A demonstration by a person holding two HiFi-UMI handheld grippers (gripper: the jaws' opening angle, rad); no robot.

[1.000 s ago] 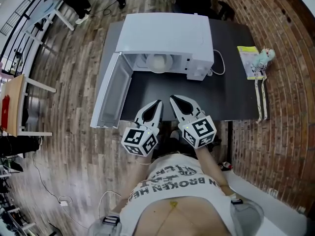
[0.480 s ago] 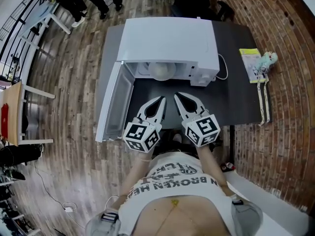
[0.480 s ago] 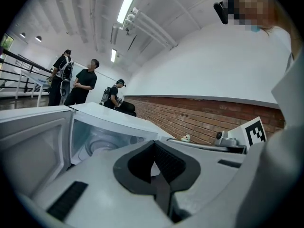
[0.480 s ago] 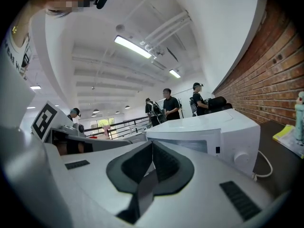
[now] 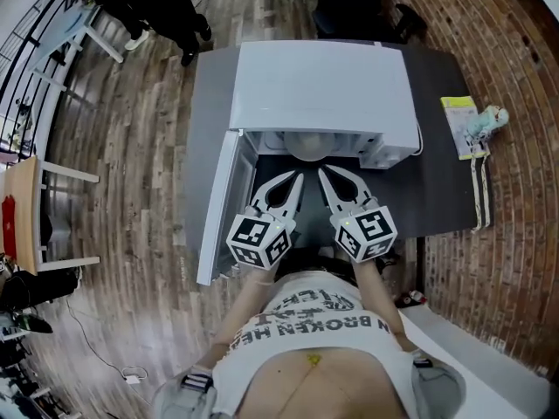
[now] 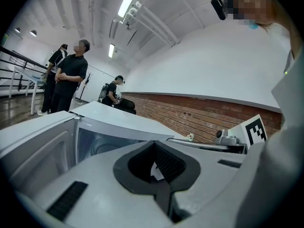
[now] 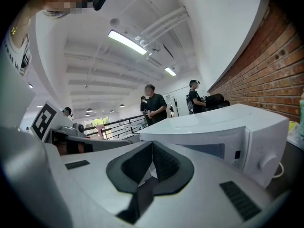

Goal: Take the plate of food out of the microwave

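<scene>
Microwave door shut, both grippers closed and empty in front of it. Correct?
No: the door of the microwave is open, swung out to the left, as the head view shows. The left gripper and right gripper are indeed closed and empty in front of it.

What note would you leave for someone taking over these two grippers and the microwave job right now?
Left gripper: shut, empty, held just in front of the microwave opening.
Right gripper: shut, empty, beside the left one.
Microwave door: swung open to the left.
Plate of food: inside the microwave; only its pale front edge shows from the head view.
Done: door open.
Left: open the fingers, reach in, grip the plate, and bring it out, probably onto the dark table.
</scene>
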